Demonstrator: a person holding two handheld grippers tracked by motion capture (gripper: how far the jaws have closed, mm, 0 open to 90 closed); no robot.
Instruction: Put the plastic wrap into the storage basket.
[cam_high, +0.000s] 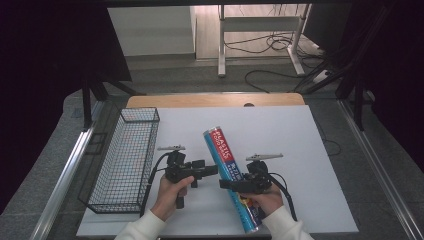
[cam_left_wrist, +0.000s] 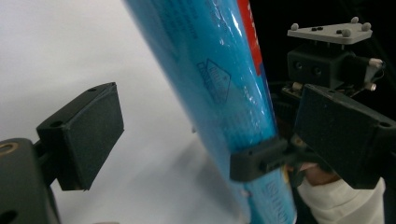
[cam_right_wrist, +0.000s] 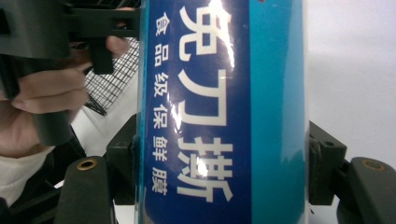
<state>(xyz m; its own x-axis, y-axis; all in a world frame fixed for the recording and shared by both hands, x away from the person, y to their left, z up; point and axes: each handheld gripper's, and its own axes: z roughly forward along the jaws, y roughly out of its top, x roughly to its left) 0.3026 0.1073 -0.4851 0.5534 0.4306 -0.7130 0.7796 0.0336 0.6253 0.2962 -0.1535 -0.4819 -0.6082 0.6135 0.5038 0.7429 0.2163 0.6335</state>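
Item: blue tube of cling film (cam_high: 231, 176), long and round, lying on the white counter (cam_high: 300, 150) at a slant, its far end toward the counter's middle and its near end close to the near edge, right of centre. Status: I have my right gripper (cam_high: 226, 184) clamped across the lower half of the tube; in the right gripper view the jaws press on both sides of the blue wrapper (cam_right_wrist: 219, 116), so I judge the hold firm. My left gripper (cam_high: 212, 170) stands just left of the tube with its jaws spread wide; in the left gripper view one pad (cam_left_wrist: 88, 135) sits well clear on the left and the tube (cam_left_wrist: 219, 93) runs through the gap, not yet pinched. Step in hand, as I read it: securing the tube with both grippers ahead of a lift. Next move calls for closing the left jaws on the tube farther up from the right hold, keeping the two grips apart so the length stays level. Surroundings: a black wire basket (cam_high: 127, 160) stands along the left side of the counter, near the left hand (cam_high: 170, 197), open on top, nothing seen inside. Obstructions: the two grippers sit close together, and the glossy wrapper may slip; the basket's near wall would need clearing if the tube goes that way.
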